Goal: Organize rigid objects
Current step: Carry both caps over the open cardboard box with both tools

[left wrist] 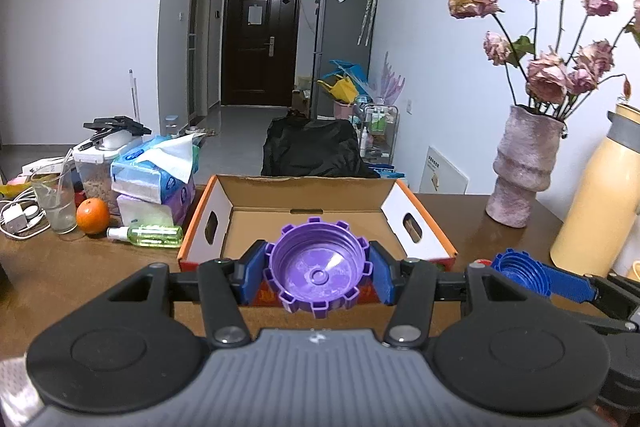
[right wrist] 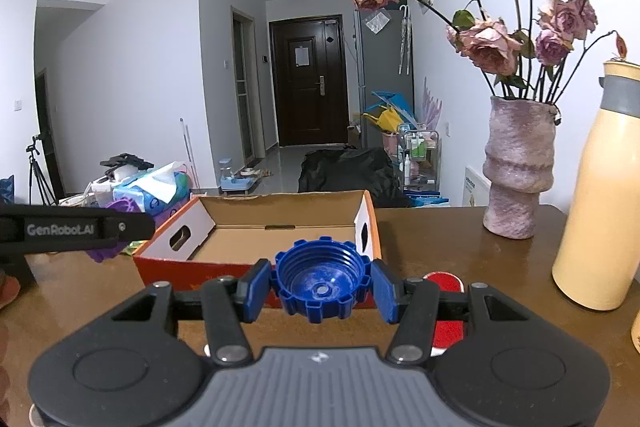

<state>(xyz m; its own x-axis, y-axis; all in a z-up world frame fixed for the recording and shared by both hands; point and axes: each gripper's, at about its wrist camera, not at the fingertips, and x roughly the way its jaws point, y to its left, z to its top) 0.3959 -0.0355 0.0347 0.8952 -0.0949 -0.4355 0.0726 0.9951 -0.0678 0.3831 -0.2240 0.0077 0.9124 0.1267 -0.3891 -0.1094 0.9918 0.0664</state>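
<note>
My left gripper [left wrist: 318, 269] is shut on a purple notched plastic cap [left wrist: 318, 265], held just in front of the near wall of an open cardboard box [left wrist: 304, 195]. My right gripper [right wrist: 320, 285] is shut on a blue notched plastic cap [right wrist: 320, 279], held before the same box [right wrist: 280, 211], near its right front corner. The blue cap and right gripper also show at the right edge of the left wrist view [left wrist: 516, 273]. The left gripper's arm [right wrist: 76, 229] shows at left in the right wrist view. The box floor looks bare.
On the brown table [left wrist: 472, 227]: a pink vase [left wrist: 524, 167] with dried roses, a yellow thermos [left wrist: 600, 195], tissue packs [left wrist: 154, 173], an orange [left wrist: 93, 215], a green spray bottle [left wrist: 154, 235], a glass [left wrist: 54, 197]. A red object [right wrist: 446, 307] lies under the right gripper.
</note>
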